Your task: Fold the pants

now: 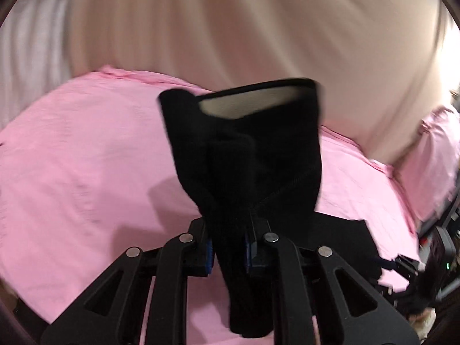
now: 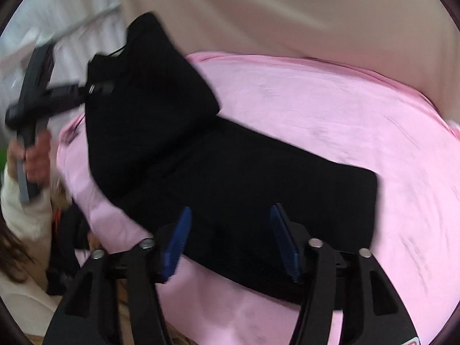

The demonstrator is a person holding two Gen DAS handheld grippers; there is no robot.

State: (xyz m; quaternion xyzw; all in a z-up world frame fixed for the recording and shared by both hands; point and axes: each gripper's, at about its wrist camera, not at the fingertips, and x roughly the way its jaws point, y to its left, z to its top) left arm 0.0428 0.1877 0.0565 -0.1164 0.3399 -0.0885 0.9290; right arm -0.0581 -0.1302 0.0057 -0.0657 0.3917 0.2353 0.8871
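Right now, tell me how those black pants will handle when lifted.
Probably floppy: the black pants droop from the left gripper, shut on them. Likely light, since one pinch lifts that end. The rest should drag across the pink sheet.

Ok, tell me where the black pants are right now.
The black pants lie across the pink sheet, just ahead of the open right tool; in the right wrist view, their left end is lifted, clamped in the left tool.
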